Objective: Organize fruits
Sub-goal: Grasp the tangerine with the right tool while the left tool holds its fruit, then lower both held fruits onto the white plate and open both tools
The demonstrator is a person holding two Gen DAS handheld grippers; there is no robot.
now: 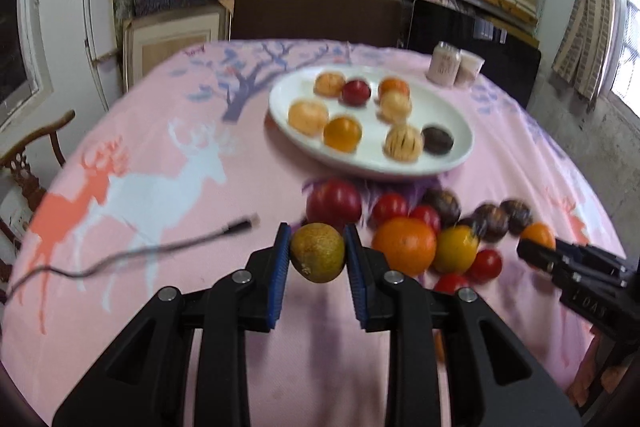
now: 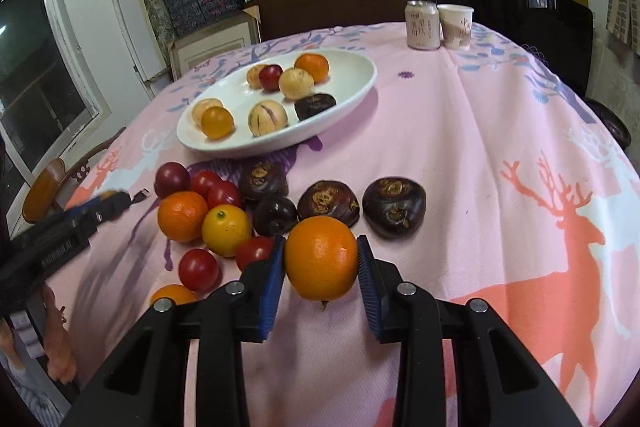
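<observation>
My left gripper is shut on a greenish-yellow fruit, held above the pink tablecloth. My right gripper is shut on an orange; it also shows in the left wrist view at the right. A white oval plate farther back holds several fruits. A loose pile of oranges, red tomatoes and dark purple fruits lies between the grippers and the plate.
A pink can and a paper cup stand at the table's far edge. A black cable lies on the cloth at the left. A wooden chair stands left of the table. Shelves with boxes are behind.
</observation>
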